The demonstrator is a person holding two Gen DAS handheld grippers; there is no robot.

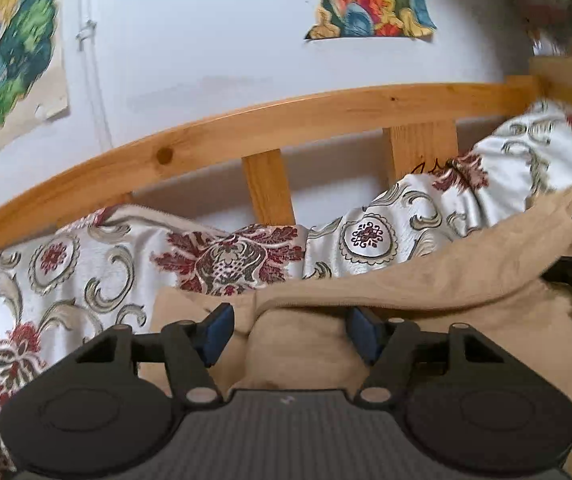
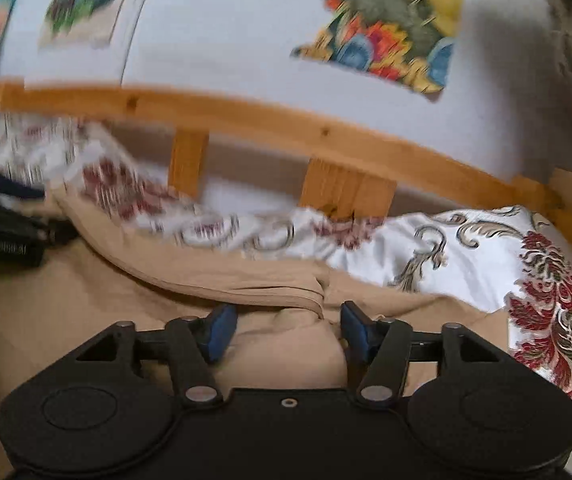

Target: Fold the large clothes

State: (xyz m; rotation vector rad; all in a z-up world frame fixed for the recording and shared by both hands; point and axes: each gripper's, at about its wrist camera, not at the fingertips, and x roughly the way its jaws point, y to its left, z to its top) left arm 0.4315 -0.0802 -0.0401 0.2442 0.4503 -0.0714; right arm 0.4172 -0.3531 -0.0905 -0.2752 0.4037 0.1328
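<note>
The left gripper (image 1: 290, 334) stands with its jaws well apart, the blue pads (image 1: 218, 332) clear of any cloth. Between and below them lies a soft fold of the tan garment (image 1: 426, 292), but neither pad presses on it; nothing is held. The right gripper (image 2: 286, 334) is likewise parted, its blue pads (image 2: 220, 330) spread on either side of a ridged hem of the same tan garment (image 2: 246, 276), which bunches up just ahead of the fingertips. That gripper grips nothing either.

In the left wrist view, part of the right gripper's black frame shows at the far right edge, resting over the garment. In the right wrist view the left gripper's black body appears at the left edge, blurred.

The tan garment lies spread across a bed, on a white bedspread (image 1: 70, 276) woven with red floral medallions and grey-green scrolls. The bedspread rumples up behind the garment along the far side. Behind it runs a pine bed rail (image 1: 286, 116) with short upright slats, set against a pale wall (image 1: 214, 40). On the wall hang colourful pictures: a cartoon figure poster (image 1: 10, 52) at the left and a bright floral print (image 1: 370, 4) near the middle. The right wrist view is blurred, chiefly on its left side.
</note>
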